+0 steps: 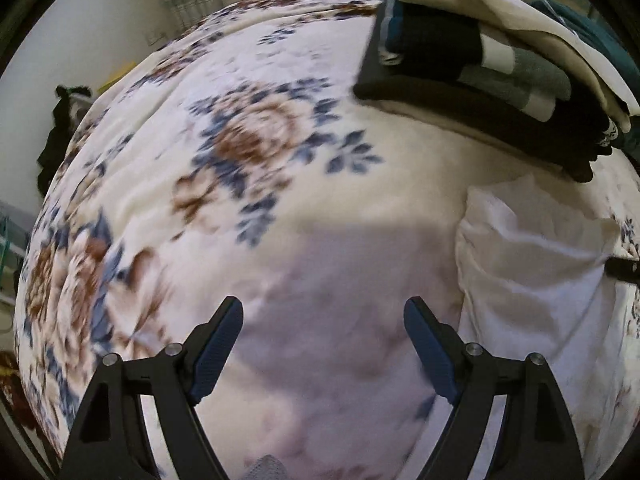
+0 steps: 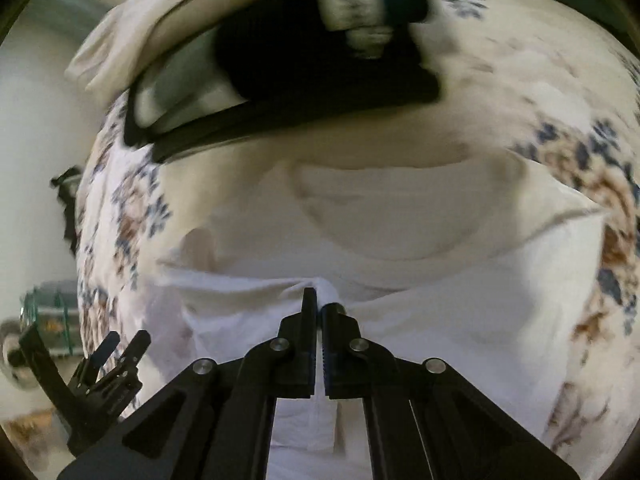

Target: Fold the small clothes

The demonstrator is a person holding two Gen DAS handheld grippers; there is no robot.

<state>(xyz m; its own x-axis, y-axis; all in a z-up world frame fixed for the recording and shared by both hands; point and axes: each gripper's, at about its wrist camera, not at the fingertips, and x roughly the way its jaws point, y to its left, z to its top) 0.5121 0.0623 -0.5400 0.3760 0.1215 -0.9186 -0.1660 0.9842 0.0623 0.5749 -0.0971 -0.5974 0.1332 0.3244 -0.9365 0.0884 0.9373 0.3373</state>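
Observation:
A white garment [image 2: 440, 320] lies spread on the floral blanket [image 2: 580, 160], its neckline [image 2: 400, 216] toward the far side. My right gripper [image 2: 320, 300] is shut on a raised fold of that white cloth at its near middle. In the left wrist view the same garment [image 1: 532, 264] lies at the right, with a dark fingertip [image 1: 622, 268] of the right gripper at its edge. My left gripper [image 1: 323, 312] hangs open over bare blanket [image 1: 248, 152], left of the garment, with nothing between its fingers. It also shows open at the lower left [image 2: 127, 338] of the right wrist view.
A stack of folded clothes [image 1: 480, 64], black, grey and cream, sits on the bed beyond the garment, seen also in the right wrist view [image 2: 280, 72]. A dark item [image 1: 60, 132] hangs by the wall past the bed's left edge.

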